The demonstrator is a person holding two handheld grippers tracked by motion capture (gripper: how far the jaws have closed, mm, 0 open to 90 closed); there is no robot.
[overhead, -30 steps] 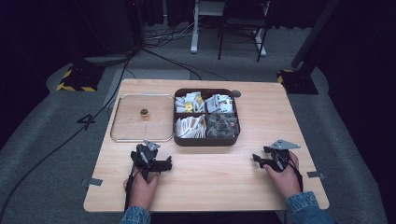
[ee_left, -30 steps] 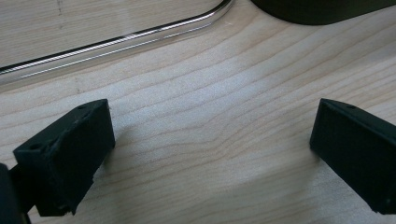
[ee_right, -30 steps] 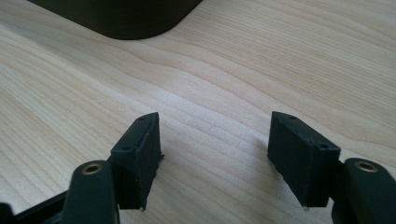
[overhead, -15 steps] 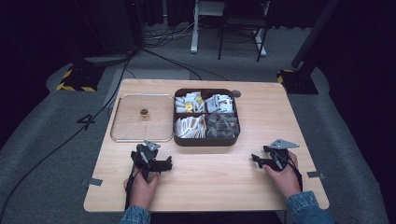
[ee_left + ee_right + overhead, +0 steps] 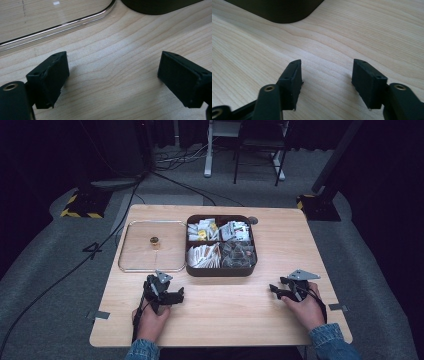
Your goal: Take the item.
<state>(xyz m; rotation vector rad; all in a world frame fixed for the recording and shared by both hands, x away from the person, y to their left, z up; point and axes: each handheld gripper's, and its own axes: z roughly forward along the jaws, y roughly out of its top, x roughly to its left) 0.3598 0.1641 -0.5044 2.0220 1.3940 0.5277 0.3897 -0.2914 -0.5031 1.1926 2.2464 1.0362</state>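
Left gripper (image 5: 176, 296) and right gripper (image 5: 275, 290) rested on table (image 5: 225, 320), lower frame. Jaws of both had just been closing, gaped with nothing between. Box (image 5: 220, 270) sat centre, lid (image 5: 150, 267) to its left. I judged: approach lid knob (image 5: 154, 240) squarely, grip gently.

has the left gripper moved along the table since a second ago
No. In the high view the left gripper sits at the same spot, just below the near edge of the clear rectangular lid. Its fingers have just been closing, with nothing between them.
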